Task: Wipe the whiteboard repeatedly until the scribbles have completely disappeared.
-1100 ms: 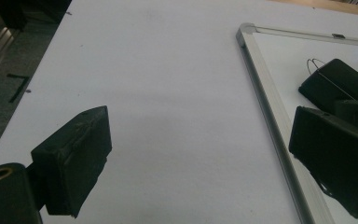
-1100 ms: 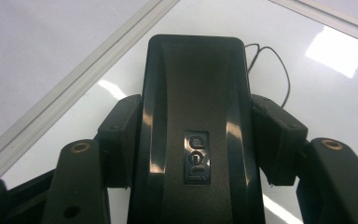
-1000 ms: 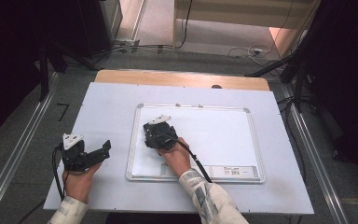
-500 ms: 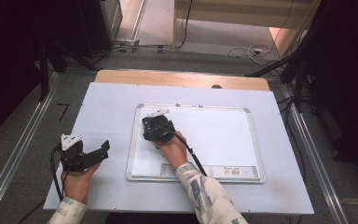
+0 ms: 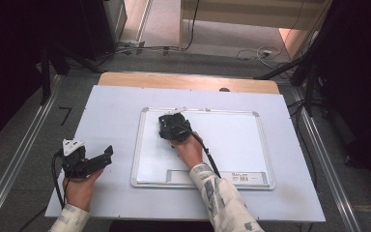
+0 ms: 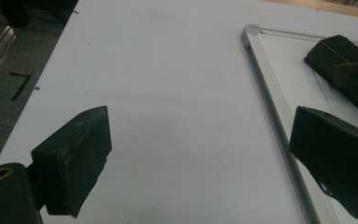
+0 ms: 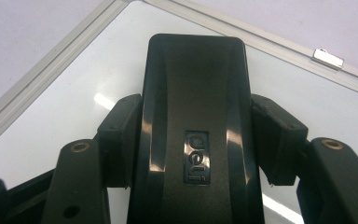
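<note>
Two hand-held grippers are at work over one whiteboard (image 5: 232,145), which lies flat on the pale, matte surface (image 5: 111,111). The board is a glossy white rectangle in a thin silvery metal frame with rounded corners, and one small metal clip (image 7: 327,58) sits on its far edge.

The right hand-held gripper (image 5: 173,126) is over the board's upper left part, its jaws clamped on one black eraser (image 7: 195,135): a smooth, shiny plastic block with rounded corners and a small embossed logo, its sides pressed by the two dull black pads (image 7: 275,140). The eraser rests on the board near the corner of the frame.

The left hand-held gripper (image 5: 96,162) is on the surface just left of the board, its jaws spread wide with nothing between them; its pads (image 6: 77,161) look rough and rubbery.
</note>
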